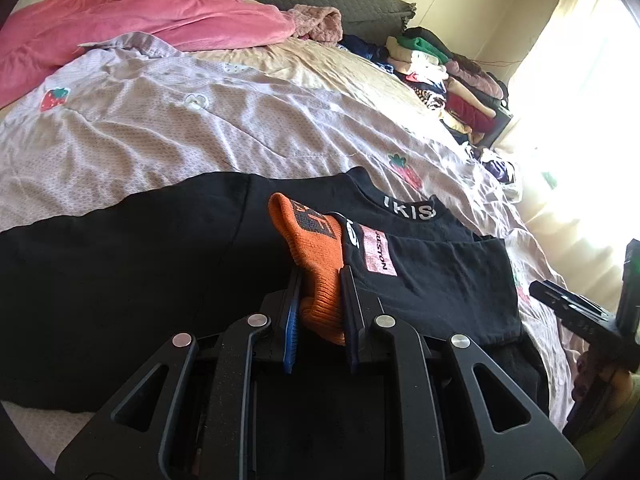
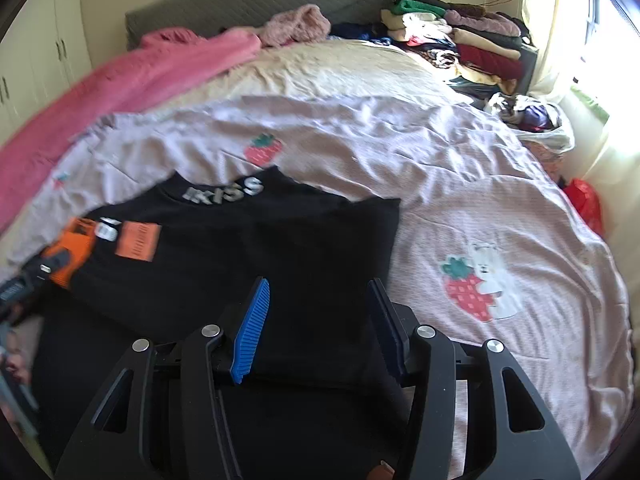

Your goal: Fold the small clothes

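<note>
Two grippers: the left gripper (image 1: 320, 280), frame centre, pinches an orange knit cuff (image 1: 316, 256) of the black shirt (image 2: 240, 248); the right gripper (image 2: 320, 320) gapes wide, holding nothing, lower centre.

One black shirt (image 1: 432, 280); one orange cuff (image 1: 320, 264); two grippers (image 1: 320, 280) (image 2: 320, 320); one pink blanket (image 1: 132, 20); one strawberry sheet (image 2: 460, 184); one clothes pile (image 2: 460, 36); one headboard (image 2: 256, 4).

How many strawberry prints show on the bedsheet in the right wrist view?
2: one strawberry just beyond the black shirt, one with a white bear to its right. Others may be hidden.
</note>
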`<state>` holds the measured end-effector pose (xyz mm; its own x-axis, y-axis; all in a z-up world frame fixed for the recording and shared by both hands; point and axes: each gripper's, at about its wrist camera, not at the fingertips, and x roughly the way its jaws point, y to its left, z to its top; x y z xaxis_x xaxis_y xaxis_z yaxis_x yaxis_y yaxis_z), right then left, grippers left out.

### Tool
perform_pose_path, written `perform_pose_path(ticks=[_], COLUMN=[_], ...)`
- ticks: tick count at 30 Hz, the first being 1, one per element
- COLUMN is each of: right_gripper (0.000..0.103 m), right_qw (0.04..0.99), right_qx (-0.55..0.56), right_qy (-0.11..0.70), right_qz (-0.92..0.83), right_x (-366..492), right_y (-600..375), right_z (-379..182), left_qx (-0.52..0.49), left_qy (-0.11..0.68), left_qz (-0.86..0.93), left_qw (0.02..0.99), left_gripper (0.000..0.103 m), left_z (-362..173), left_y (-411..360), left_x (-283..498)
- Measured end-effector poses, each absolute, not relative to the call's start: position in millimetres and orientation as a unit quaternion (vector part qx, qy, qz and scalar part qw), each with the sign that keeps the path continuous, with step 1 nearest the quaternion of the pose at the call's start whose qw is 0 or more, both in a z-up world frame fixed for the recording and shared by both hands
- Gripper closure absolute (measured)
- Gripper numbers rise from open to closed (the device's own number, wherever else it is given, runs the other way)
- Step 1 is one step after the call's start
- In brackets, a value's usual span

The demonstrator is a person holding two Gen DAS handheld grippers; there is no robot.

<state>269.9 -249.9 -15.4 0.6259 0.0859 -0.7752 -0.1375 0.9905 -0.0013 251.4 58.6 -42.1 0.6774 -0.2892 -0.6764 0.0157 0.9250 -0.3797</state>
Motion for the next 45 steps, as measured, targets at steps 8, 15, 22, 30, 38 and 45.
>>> perform_pose_path(ticks=[8,15,22,30,38,45], right_gripper=[0.039,0.039,0.091,0.091,0.058,0.046], right_qw=[0.896,0.881,0.874,0.886,0.900,0.912], right_qx=[-0.040,0.006,0.032,-0.038,-0.091,-0.084], right_qy=[0.440,0.474,0.482,0.461,0.427,0.389], right_qz=[0.046,0.002,0.049,0.029,-0.014,0.097], right_x=[287.4,300.1,303.7,301.5,288.6,269.0], right_y=[-243.1,-274.7,-289.1,-295.7,-280.1,-227.0], right_z=[-35.6,-59.6,-70.7,-71.1,-51.5,-17.3], left_qx=[-0.157,-0.145,-0.116,-0.066,-0.082,-0.096], left_qy=[0.412,0.408,0.399,0.409,0.438,0.435], left_qz=[-0.082,-0.082,-0.086,-0.096,-0.073,-0.056], left_qw=[0.894,0.898,0.906,0.905,0.892,0.893], left_gripper=[0.092,0.092,0.092,0.091,0.088,0.088], left_z=[-54.4,-52.4,-46.4,-54.8,-62.4,-56.5], left_y=[53.6,49.8,40.2,17.4,33.7,50.6], left_x=[255.3,253.7,250.8,253.7,254.8,249.8])
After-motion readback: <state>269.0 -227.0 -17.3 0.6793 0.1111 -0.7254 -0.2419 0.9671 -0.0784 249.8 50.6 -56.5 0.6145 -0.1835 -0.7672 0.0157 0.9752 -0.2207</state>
